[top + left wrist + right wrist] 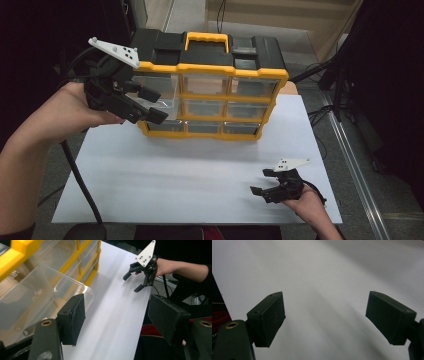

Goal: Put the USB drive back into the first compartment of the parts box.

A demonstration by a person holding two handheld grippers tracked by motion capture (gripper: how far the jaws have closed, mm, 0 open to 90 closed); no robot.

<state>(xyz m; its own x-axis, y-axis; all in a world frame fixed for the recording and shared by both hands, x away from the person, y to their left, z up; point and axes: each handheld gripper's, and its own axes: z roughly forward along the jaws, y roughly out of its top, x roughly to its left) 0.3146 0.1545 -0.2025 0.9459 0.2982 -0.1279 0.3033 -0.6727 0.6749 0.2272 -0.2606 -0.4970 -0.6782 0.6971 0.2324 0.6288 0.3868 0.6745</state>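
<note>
A yellow and black organizer box (210, 75) with several clear drawers stands upright at the back of the white board (200, 175). One clear drawer (37, 295) on its left side is pulled partly out. My left gripper (156, 106) hovers in front of that side, open. In the left gripper view its jaws (120, 315) stand wide apart, one pad close beside the drawer's rounded front corner, and nothing is pressed between them. My right gripper (261, 181) rests low over the board's front right, open, with only bare board between its jaws (325, 317). It also appears far off (132, 283).
A thick black cable (80, 185) hangs from the left gripper down past the board's left front edge. Dark stands and cables (340, 85) crowd the floor at the right, beside a metal rail (355, 165). The board's middle lies bare in front of the box.
</note>
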